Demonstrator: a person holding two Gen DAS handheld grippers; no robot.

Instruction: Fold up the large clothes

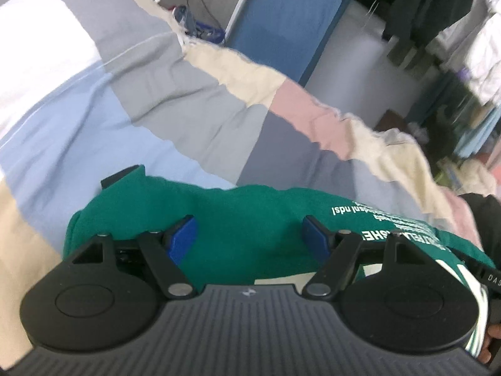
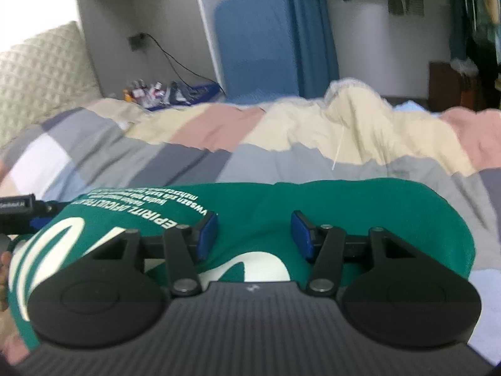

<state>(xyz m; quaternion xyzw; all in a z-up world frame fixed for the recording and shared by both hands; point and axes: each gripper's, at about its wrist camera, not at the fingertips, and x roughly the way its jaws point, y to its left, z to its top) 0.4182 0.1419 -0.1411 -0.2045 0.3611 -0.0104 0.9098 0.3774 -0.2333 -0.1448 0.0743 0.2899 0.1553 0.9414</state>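
Below, green shirt (image 1: 238, 219) on patchwork quilt (image 1: 125, 94), left tool (image 1: 250, 235) spread wide, right tool (image 2: 253, 235) apart, both above it.

The shirt (image 2: 266, 213) lies on the quilt (image 2: 281, 144), which covers the bed. The right claw (image 2: 253, 235) hovers over the shirt's middle, with the printed text to its left. The left claw (image 1: 250, 235) hangs over the shirt's other end, with the text to its right. Behind the bed, a board (image 2: 253, 47) leans upright near a curtain (image 2: 300, 25). Clothes (image 1: 438, 15) hang at the far right.
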